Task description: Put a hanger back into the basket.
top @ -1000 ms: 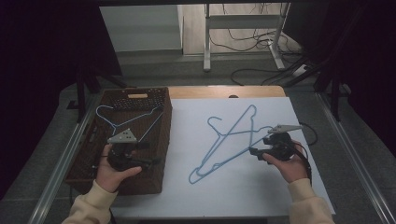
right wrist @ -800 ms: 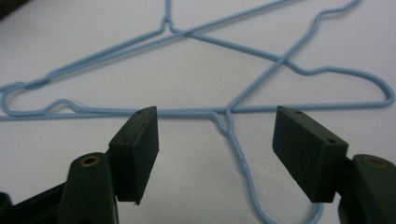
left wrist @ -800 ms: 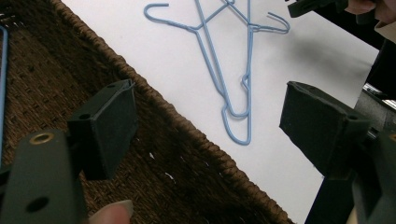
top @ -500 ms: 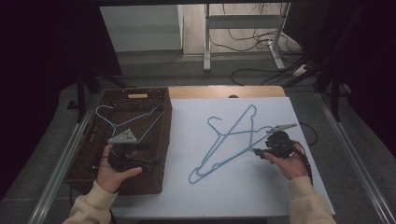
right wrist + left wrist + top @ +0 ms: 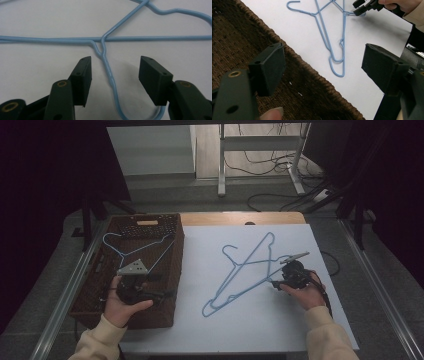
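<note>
Two light-blue wire hangers, overlapping and crossed, lying flat on the white table sheet

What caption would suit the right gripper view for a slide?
Right claw, jaws closing in but not yet touching, straddles the neck of a blue wire hanger lying on the white sheet.

The hangers are thin blue wire with a smooth, shiny coat, the basket is rough brown woven wicker, the table sheet looks like plain matt white paper, and the gripper pads are dull black.
</note>
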Motion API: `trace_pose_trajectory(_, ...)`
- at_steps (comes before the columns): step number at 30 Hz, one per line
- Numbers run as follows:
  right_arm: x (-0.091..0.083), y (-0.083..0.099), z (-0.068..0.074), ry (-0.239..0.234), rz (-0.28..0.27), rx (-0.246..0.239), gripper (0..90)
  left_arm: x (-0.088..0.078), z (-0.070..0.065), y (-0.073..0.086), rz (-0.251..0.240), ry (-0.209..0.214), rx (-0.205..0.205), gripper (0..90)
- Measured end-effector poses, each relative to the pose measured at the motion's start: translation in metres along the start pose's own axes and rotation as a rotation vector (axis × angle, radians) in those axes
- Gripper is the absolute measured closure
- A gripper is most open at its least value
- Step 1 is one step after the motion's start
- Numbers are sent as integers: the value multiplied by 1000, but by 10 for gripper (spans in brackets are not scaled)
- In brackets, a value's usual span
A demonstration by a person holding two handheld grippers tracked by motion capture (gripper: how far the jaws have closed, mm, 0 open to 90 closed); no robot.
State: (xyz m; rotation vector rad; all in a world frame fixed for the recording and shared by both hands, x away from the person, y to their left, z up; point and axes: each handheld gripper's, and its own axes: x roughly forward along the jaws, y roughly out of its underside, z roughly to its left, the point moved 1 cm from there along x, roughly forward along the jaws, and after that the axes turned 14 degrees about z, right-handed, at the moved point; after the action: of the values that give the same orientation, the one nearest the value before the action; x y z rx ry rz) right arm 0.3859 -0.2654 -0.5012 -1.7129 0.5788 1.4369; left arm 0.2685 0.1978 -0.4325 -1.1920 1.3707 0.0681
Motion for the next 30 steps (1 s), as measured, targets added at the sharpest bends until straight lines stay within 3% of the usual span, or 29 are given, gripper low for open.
trace_pose_trajectory(5,2,-1,-2,3,12,-9,489,0,0,0,-1,-1,-1,195)
trace_pose_trajectory(12,8,-6,2,14,73,-54,599,0,0,0,1,-1,1,196)
trace_pose_trajectory(21,8,-9,3,-11,96,-69,725,0,0,0,1,-2,0,196)
trace_pose_trajectory(24,7,-10,4,-19,108,-92,808,1,0,0,1,-2,1,196)
trace_pose_trajectory(30,6,-10,7,-27,115,-139,855,1,-1,0,2,-3,3,197)
